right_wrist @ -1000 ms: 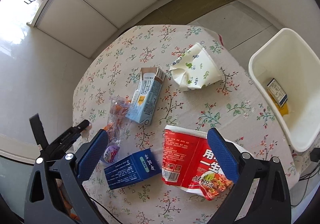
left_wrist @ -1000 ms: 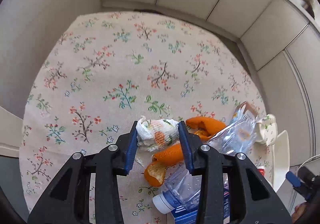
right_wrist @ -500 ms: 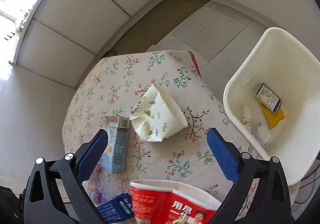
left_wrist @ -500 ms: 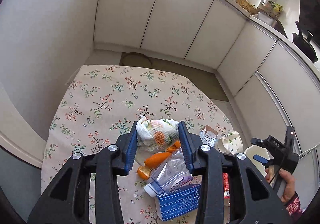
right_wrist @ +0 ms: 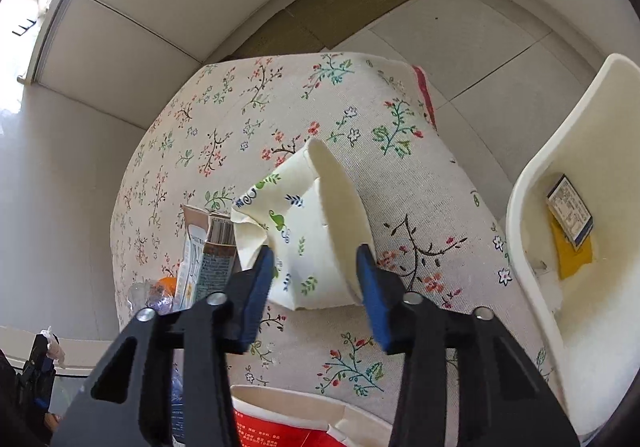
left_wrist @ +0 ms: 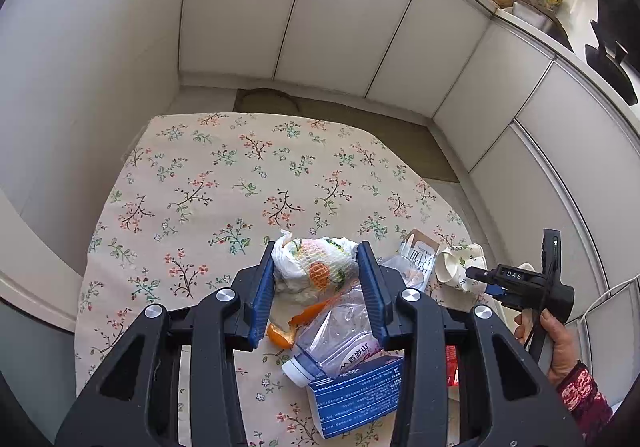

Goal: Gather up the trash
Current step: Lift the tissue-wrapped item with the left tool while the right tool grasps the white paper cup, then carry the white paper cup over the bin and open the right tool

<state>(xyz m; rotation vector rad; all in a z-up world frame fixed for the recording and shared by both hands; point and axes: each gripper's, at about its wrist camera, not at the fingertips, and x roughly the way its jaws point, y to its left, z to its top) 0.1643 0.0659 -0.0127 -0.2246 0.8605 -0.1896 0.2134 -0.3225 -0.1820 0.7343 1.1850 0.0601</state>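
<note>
L claw [left_wrist: 316,279] lifted higher off surface [left_wrist: 224,183] vs 1 s ago, still clamps wad of wrapper [left_wrist: 314,265]. R claw [right_wrist: 316,279] narrowed, now straddles crushed paper cup [right_wrist: 308,231]; contact unclear. Bin [right_wrist: 560,175] just right: both pieces prob. go there next.

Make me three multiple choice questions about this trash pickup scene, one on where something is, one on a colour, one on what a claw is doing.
1. Where is the white bin?
A. beside the table's edge
B. on the table
C. under the cabinets

2. What colour is the box by the plastic bottle?
A. green
B. blue
C. yellow

3. What is the left claw doing?
A. hanging open and empty
B. gripping a crumpled wrapper
C. gripping the bottle

Answers:
1 A, its rim stands off the tablecloth's edge.
2 B, its printed face is blue.
3 B, both pads press the wrapper's sides.
</note>
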